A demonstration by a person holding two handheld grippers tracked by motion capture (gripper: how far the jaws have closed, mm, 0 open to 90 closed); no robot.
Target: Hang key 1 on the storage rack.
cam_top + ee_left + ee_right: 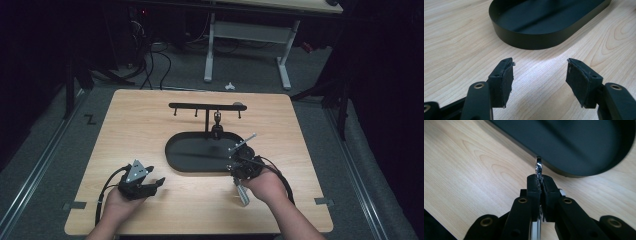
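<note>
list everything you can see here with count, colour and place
light wooden table: one, pale wood, centre of the high view
black oval metal tray: one, black, middle of the table
black T-shaped hook rack: one, black, standing at the tray's far end
shiny flat metal tool: one, silver, clamped edge-on between the right jaws, near the tray's right end
white-legged desk: one, beyond the table
left gripper: one, black, open over bare wood, front left
right gripper: one, black, shut on the tool
person's hands: two, bottom edge
</note>
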